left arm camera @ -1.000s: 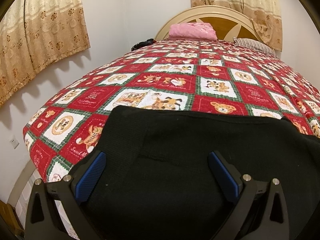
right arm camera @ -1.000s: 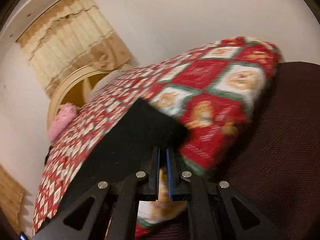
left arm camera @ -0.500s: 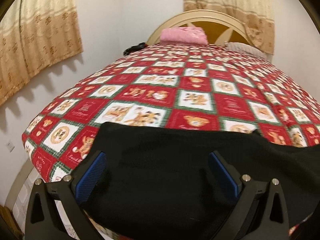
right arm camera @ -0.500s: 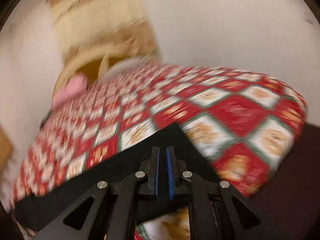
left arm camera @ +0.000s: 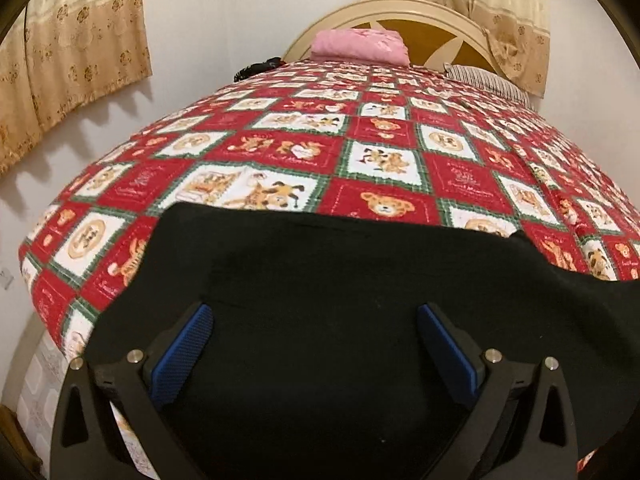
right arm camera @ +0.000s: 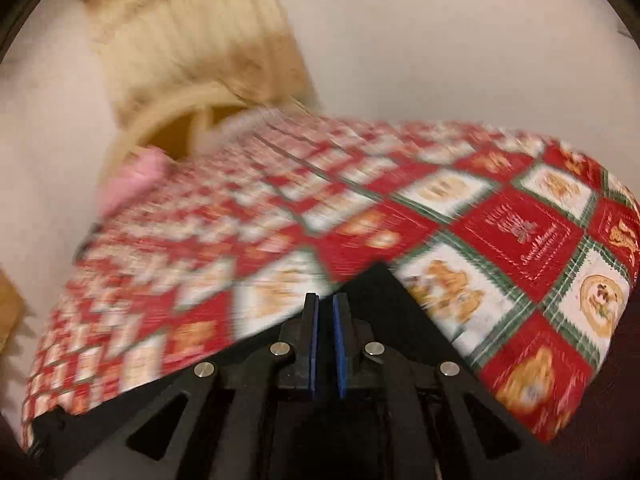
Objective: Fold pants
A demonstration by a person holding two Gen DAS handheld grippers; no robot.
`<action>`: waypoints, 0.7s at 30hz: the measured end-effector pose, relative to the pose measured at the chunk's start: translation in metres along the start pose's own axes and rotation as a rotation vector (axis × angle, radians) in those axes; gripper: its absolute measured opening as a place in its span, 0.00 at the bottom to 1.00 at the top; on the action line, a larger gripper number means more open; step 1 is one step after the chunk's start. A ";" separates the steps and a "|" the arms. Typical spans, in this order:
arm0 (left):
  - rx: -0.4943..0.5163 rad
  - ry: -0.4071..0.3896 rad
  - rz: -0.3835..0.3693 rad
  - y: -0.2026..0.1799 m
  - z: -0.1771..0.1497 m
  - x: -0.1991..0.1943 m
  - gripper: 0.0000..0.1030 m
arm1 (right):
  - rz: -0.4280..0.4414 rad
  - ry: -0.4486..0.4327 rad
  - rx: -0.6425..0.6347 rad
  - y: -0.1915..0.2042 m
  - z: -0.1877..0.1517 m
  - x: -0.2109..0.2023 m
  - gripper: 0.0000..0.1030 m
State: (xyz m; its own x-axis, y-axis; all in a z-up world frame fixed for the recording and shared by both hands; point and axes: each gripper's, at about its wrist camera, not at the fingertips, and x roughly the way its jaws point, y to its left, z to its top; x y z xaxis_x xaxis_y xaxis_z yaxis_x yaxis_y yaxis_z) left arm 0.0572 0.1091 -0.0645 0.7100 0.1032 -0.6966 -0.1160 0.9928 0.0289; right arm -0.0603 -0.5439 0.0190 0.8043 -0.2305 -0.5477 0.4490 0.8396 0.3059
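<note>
Bed (left arm camera: 360, 152) under a red teddy-bear quilt fills both views, with black pants (left arm camera: 340, 300) spread across its near end. Left gripper (left arm camera: 312, 344) hovers above the cloth, jaws wide apart and holding nothing. Right gripper (right arm camera: 325, 328) has its jaws pinched nearly together on a pants corner (right arm camera: 380, 284).

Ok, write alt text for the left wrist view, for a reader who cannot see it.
Black pants lie across the near end of a bed under the open left gripper, its blue pads wide apart above the cloth. Beyond stretches a red teddy-bear quilt, with a pink pillow at the headboard.
</note>
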 end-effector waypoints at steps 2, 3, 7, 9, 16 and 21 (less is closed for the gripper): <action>0.010 -0.039 0.028 -0.002 0.000 -0.010 1.00 | 0.069 0.011 -0.043 0.024 -0.017 -0.020 0.07; 0.014 -0.051 0.023 -0.003 -0.001 -0.014 1.00 | 0.097 0.023 -0.062 0.036 -0.024 -0.024 0.07; 0.027 -0.057 -0.016 -0.009 0.002 -0.020 1.00 | 0.295 0.144 -0.228 0.115 -0.060 -0.016 0.07; 0.050 -0.063 0.000 -0.012 0.000 -0.021 1.00 | 0.399 0.200 -0.345 0.164 -0.076 -0.005 0.07; 0.007 -0.067 0.073 0.019 -0.001 -0.021 1.00 | 0.586 0.367 -0.768 0.301 -0.140 0.032 0.07; -0.057 -0.081 0.092 0.048 0.000 -0.027 1.00 | 0.670 0.463 -0.942 0.345 -0.164 0.046 0.08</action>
State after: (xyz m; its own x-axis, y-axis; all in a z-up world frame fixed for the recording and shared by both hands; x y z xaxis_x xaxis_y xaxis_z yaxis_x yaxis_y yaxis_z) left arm 0.0328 0.1539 -0.0440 0.7481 0.2002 -0.6327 -0.2205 0.9742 0.0475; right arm 0.0679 -0.1841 -0.0280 0.4683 0.4138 -0.7807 -0.6044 0.7946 0.0586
